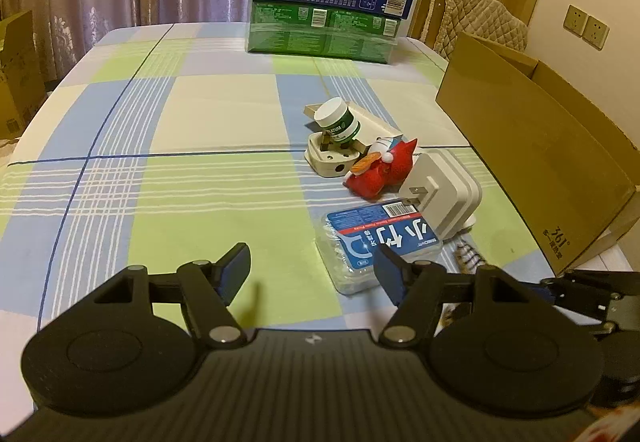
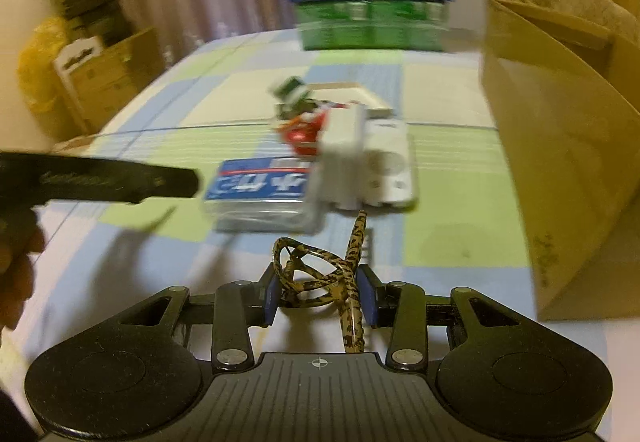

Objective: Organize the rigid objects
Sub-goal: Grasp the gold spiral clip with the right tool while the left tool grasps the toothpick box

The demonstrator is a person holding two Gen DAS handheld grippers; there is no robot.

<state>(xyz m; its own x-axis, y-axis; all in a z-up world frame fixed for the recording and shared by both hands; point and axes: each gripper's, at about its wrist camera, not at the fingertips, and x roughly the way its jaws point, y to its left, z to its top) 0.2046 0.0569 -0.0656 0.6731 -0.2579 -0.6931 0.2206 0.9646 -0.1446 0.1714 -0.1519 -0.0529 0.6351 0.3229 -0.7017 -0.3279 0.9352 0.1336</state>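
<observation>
A small pile lies on the checked cloth: a clear box with a blue label (image 1: 360,242), a white plug adapter (image 1: 444,194), a red toy figure (image 1: 384,170), a cream plug (image 1: 332,158) and a white-capped green jar (image 1: 338,120). My left gripper (image 1: 314,270) is open and empty, just short of the clear box. My right gripper (image 2: 320,298) is shut on tortoiseshell glasses (image 2: 316,274), held above the cloth near the clear box (image 2: 260,194) and the adapter (image 2: 344,158). This view is blurred.
An open cardboard box (image 1: 536,150) stands on the right, also in the right wrist view (image 2: 560,146). Stacked green and blue cartons (image 1: 328,2) stand at the table's far edge. The left gripper's arm (image 2: 100,178) crosses the right wrist view.
</observation>
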